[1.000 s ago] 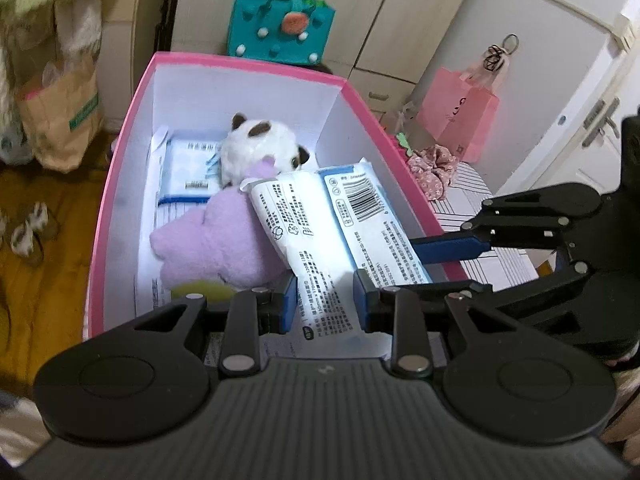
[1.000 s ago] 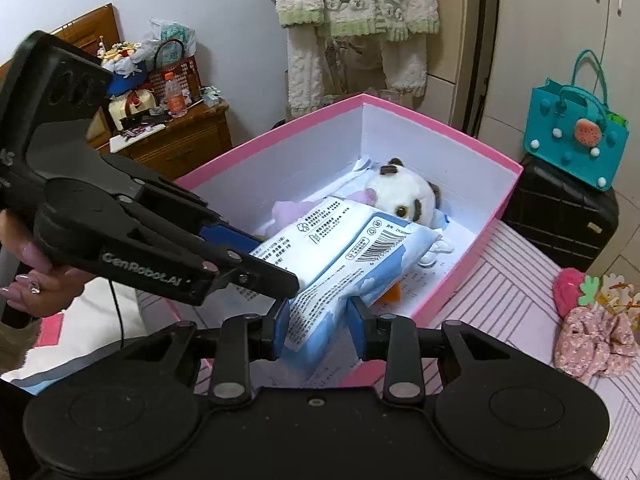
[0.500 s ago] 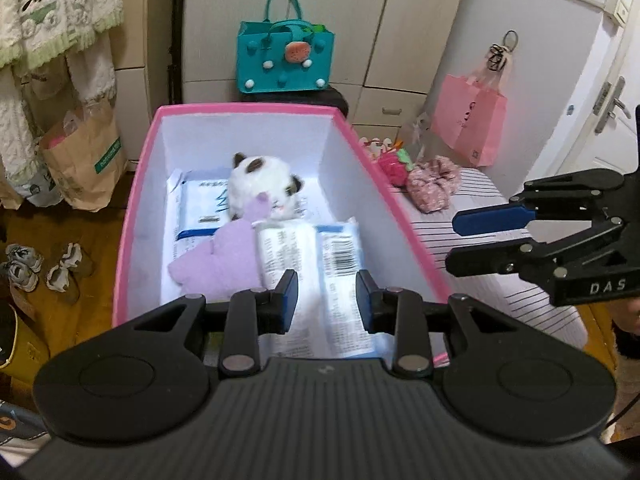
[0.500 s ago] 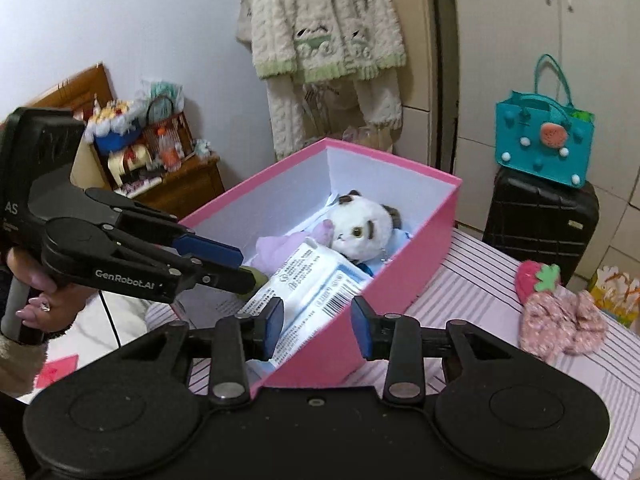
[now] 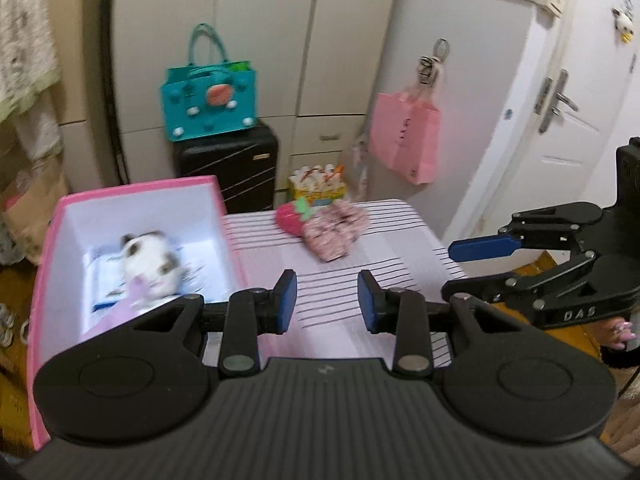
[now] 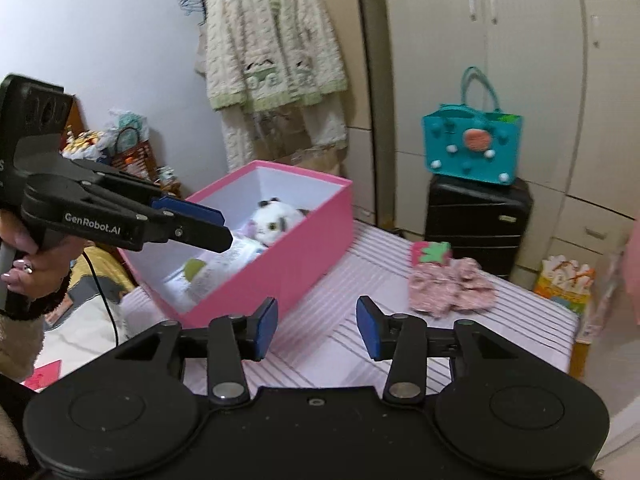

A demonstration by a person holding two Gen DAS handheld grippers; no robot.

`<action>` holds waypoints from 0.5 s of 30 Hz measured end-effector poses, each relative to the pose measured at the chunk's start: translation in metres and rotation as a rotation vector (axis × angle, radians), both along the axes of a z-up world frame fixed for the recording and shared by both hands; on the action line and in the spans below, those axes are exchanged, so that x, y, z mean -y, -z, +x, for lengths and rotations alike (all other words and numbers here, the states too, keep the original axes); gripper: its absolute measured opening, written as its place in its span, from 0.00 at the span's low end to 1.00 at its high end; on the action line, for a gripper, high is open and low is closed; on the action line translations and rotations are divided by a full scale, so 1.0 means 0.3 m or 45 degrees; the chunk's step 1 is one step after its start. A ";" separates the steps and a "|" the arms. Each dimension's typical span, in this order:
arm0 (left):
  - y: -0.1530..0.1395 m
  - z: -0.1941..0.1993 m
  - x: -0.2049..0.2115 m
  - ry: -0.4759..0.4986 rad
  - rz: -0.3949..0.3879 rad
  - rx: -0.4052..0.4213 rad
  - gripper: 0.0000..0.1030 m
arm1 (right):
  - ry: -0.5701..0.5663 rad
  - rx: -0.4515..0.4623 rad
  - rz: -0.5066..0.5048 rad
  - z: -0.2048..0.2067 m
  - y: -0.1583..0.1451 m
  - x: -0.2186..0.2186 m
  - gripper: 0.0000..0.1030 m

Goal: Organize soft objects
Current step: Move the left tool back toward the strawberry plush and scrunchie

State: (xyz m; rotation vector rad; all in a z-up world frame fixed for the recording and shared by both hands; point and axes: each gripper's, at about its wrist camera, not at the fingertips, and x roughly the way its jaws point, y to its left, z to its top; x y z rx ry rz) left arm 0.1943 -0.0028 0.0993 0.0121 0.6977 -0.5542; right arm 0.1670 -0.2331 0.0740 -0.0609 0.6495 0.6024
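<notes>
A pink box [image 5: 236,248] [image 6: 304,248] stands on the striped table [image 5: 360,256] [image 6: 340,320]. Inside lie a panda plush [image 5: 148,256] [image 6: 276,220], a purple plush [image 5: 120,312] and a white wipes pack [image 6: 236,256]. A strawberry plush [image 5: 292,218] [image 6: 430,252] and a floral pink cloth [image 5: 334,232] [image 6: 452,288] rest on the table's far side. My left gripper [image 5: 326,302] [image 6: 224,228] hovers by the box, its jaws opening and empty. The jaws of my right gripper [image 6: 316,328] [image 5: 450,270] are opening too, with nothing between them, above the table.
A teal bag [image 5: 208,100] sits on a black suitcase [image 6: 476,216] behind the table. A pink bag [image 5: 404,140] hangs near the white door. A knitted garment [image 6: 272,40] hangs by the wardrobe. A snack packet [image 6: 564,280] lies past the table's far corner.
Both grippers have drawn back and up from the box, leaving the white pack inside it. Their jaws now stand a little wider. Both views have swung right toward the striped table.
</notes>
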 end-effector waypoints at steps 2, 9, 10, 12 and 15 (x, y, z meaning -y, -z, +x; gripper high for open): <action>-0.001 0.021 0.071 0.036 0.039 -0.007 0.32 | 0.022 0.021 -0.012 -0.002 0.005 0.034 0.51; 0.023 0.164 0.257 0.113 0.214 -0.132 0.33 | 0.019 0.059 -0.030 0.041 0.034 0.117 0.62; 0.023 0.184 0.271 0.117 0.226 -0.137 0.35 | 0.016 0.063 -0.030 0.052 0.040 0.126 0.65; 0.028 0.243 0.297 0.113 0.245 -0.165 0.39 | 0.015 0.069 -0.032 0.094 0.057 0.143 0.68; 0.039 0.334 0.328 0.104 0.260 -0.209 0.40 | 0.020 0.079 -0.050 0.159 0.088 0.158 0.74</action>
